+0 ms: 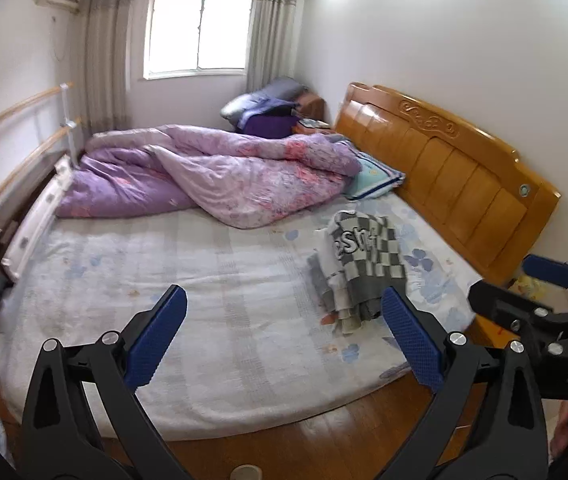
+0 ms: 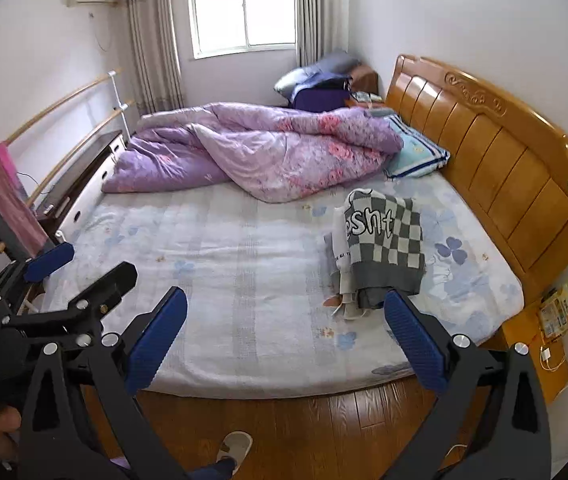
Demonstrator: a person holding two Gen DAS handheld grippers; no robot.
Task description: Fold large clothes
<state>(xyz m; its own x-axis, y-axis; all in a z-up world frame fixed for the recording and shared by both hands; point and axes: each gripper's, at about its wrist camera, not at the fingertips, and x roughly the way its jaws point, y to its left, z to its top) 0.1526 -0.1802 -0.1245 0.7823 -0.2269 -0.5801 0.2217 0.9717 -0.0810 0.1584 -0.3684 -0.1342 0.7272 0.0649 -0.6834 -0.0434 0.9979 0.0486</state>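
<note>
Two blue-padded fingers of our left gripper (image 1: pixel 284 336) stand spread wide over the near edge of the bed (image 1: pixel 212 280), gripping nothing. From our left wrist, the stack of folded clothes (image 1: pixel 357 264), checkered sweater on top, lies beyond our right-hand finger, toward the headboard (image 1: pixel 451 176). From our right wrist, our right gripper (image 2: pixel 285 336) is likewise splayed and empty; the stack (image 2: pixel 379 252) sits just past its right finger, apart from it. A purple quilt (image 2: pixel 260 152) lies bunched further back.

Both black two-finger tongs with blue pads, left (image 1: pixel 284 332) and right (image 2: pixel 285 332), are being held side by side, jaws spread wide, gripping nothing.
</note>
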